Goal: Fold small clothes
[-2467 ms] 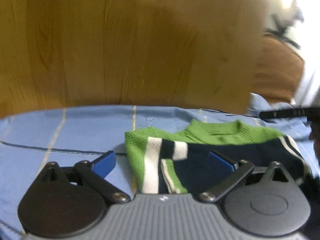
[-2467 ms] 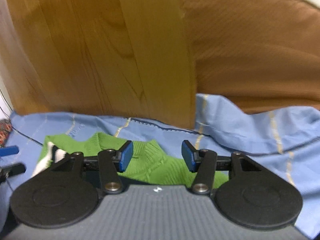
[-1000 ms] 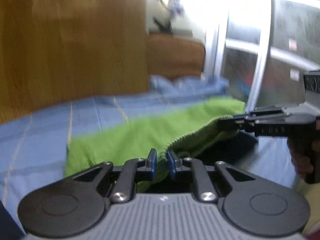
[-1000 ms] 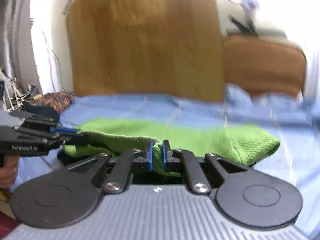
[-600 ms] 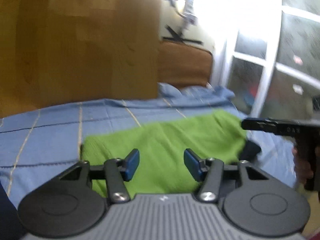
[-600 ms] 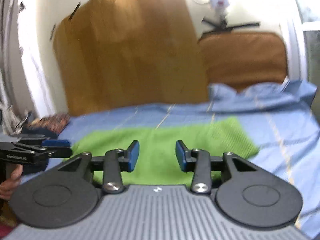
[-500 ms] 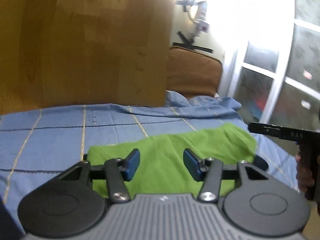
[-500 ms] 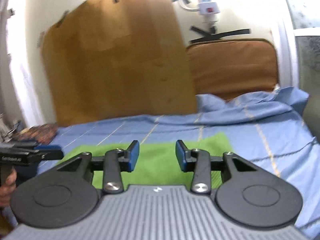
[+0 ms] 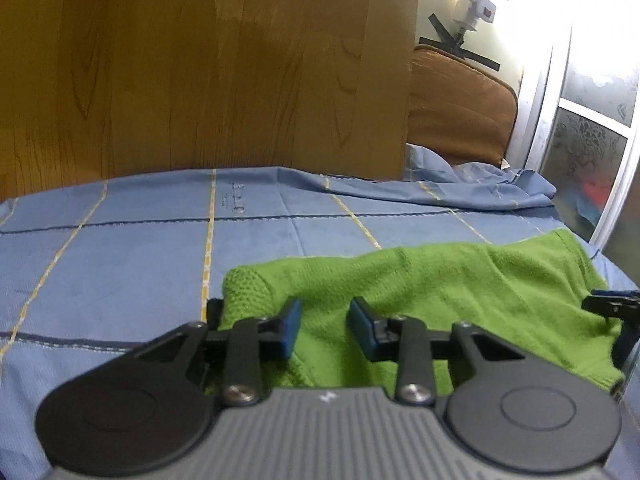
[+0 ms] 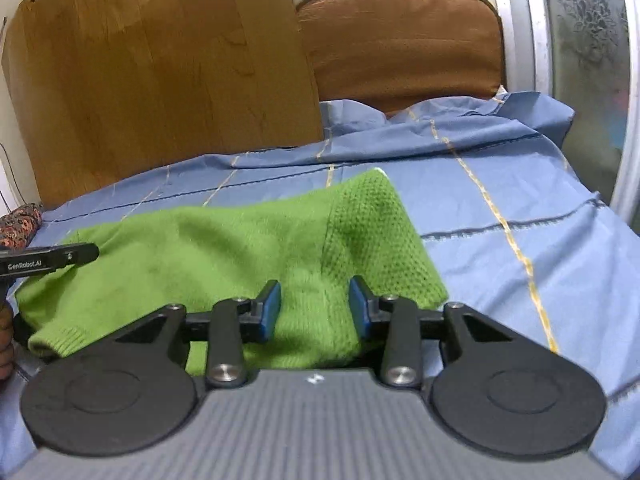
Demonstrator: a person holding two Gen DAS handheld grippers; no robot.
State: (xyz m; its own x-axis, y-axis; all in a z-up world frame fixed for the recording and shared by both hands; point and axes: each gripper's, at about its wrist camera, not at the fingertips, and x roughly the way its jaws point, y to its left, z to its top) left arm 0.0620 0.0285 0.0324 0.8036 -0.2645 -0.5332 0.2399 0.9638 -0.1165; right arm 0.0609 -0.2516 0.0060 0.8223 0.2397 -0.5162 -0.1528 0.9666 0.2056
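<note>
A small green knit sweater (image 9: 460, 280) lies folded on the blue bed sheet (image 9: 120, 260), its green back side up. My left gripper (image 9: 325, 318) hovers over the sweater's near left edge. Its jaws are closing, with the knit below the blue pads and not pinched. In the right wrist view the same sweater (image 10: 200, 248) spreads to the left. My right gripper (image 10: 315, 300) stands open over its near right edge with nothing clamped. Each gripper shows at the other view's edge: the right gripper (image 9: 612, 304) and the left gripper (image 10: 48, 258).
A tall wooden board (image 9: 200, 60) and a brown cushion (image 10: 400, 40) stand behind the bed. A white-framed glass door (image 9: 592, 140) is on the right. The sheet (image 10: 520, 200) bunches at the back. A patterned cloth (image 10: 20, 224) lies far left, near a person's hand (image 10: 4, 340).
Both grippers were shut on the sweater's green edge, carrying it over. They let go and opened, and the sweater now lies flat. Both have sunk closer to it; the left pads have narrowed.
</note>
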